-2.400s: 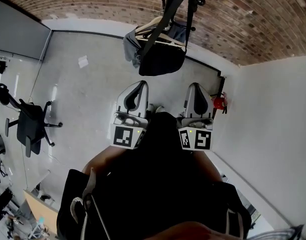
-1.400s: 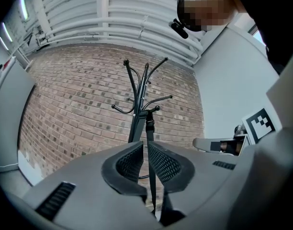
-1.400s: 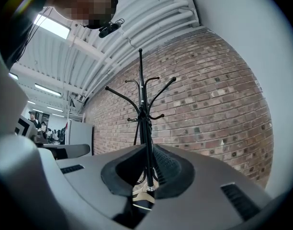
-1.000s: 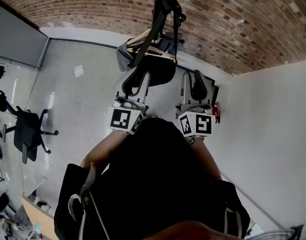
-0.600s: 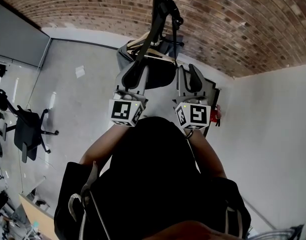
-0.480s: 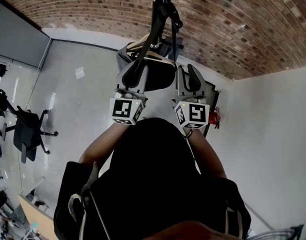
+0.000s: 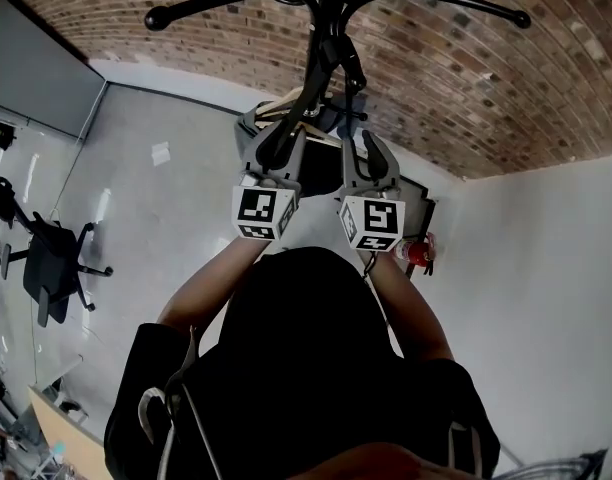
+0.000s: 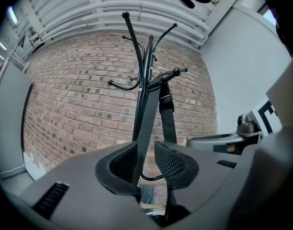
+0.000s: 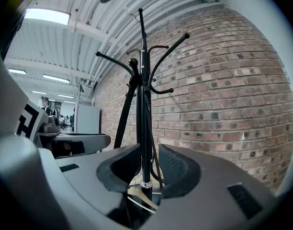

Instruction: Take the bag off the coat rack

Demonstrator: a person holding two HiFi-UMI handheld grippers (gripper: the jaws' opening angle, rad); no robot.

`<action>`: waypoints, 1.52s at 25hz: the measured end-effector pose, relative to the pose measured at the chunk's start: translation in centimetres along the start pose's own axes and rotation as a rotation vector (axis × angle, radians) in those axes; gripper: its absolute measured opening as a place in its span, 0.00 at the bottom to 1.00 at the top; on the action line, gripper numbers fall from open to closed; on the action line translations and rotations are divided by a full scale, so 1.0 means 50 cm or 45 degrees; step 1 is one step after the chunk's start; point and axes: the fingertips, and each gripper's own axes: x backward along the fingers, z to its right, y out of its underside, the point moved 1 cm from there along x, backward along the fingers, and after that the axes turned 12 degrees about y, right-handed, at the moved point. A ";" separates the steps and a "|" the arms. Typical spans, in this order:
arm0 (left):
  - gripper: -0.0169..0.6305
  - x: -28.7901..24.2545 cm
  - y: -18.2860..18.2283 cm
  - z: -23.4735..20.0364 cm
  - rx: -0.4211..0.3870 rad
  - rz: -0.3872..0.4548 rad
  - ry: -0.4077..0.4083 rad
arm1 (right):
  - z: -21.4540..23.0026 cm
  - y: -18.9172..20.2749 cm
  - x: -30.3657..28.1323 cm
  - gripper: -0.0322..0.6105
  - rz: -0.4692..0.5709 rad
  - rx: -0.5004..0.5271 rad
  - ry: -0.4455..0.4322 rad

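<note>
The person's dark top (image 7: 316, 368) fills the lower head view, with both forearms raised.

Tool state:
- The left tool (image 8: 145, 151) is released. Its jaws stand apart, and the strap (image 8: 149, 114) of the bag passes through the gap, close to the pad at that view's left, unclamped.
- The right tool (image 9: 147, 159) is released and grips nothing. The pole (image 9: 143, 104) of the coat rack shows through its gap. Contact with either pad cannot be confirmed.
- Both tools are side by side, near each other, and point toward the rack.

Obstructions: in the head view the tools and their marker cubes (image 7: 264, 213) cover most of the bag (image 7: 322, 148), which hangs on the coat rack just beyond them. A wooden hanger (image 9: 137, 195) sits low against the pole. A grey fabric item (image 7: 248, 128) hangs beside the bag.

Surroundings: a brick wall (image 7: 466, 58) stands behind the rack. A fire extinguisher (image 7: 418, 253) stands by the white wall at the right. An office chair (image 7: 48, 268) stands on the floor (image 7: 166, 198), well apart at the left.

Orientation: the strap's long axis runs close to vertical. It is looped over a ball-tipped hook (image 8: 171, 74), and one run descends through the left tool's jaws. A second run, carrying a buckle (image 8: 166, 103), descends just beside the first. The bag hangs below the hook, clear of the floor.
</note>
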 end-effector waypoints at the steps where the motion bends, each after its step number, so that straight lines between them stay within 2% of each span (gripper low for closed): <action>1: 0.19 -0.005 -0.001 -0.007 0.004 -0.006 -0.012 | -0.006 -0.003 -0.009 0.21 -0.003 0.005 -0.004; 5: 0.19 -0.023 0.002 -0.030 -0.015 -0.035 -0.058 | -0.018 -0.009 -0.047 0.21 -0.011 0.028 -0.015; 13: 0.19 -0.054 0.021 -0.025 -0.093 -0.087 -0.033 | -0.012 0.024 -0.101 0.21 -0.060 0.031 -0.007; 19: 0.19 -0.071 0.022 -0.044 -0.136 -0.103 -0.078 | -0.012 0.031 -0.131 0.21 -0.075 0.077 0.005; 23: 0.19 -0.081 0.016 -0.050 -0.150 -0.099 -0.081 | -0.009 0.037 -0.140 0.20 -0.093 0.069 -0.010; 26: 0.18 -0.080 0.016 -0.050 -0.147 -0.097 -0.077 | -0.003 0.039 -0.135 0.16 -0.096 0.059 -0.013; 31: 0.17 -0.083 0.010 -0.053 -0.130 -0.090 -0.081 | -0.006 0.033 -0.139 0.14 -0.078 0.128 -0.019; 33: 0.15 -0.084 0.013 -0.051 -0.162 -0.114 -0.076 | -0.008 0.041 -0.144 0.14 -0.095 0.125 -0.020; 35: 0.07 -0.086 0.014 -0.044 -0.229 -0.155 -0.059 | -0.008 0.048 -0.144 0.11 -0.112 0.083 -0.012; 38: 0.06 -0.081 0.011 -0.037 -0.285 -0.190 -0.037 | -0.010 0.048 -0.134 0.09 -0.108 0.058 -0.007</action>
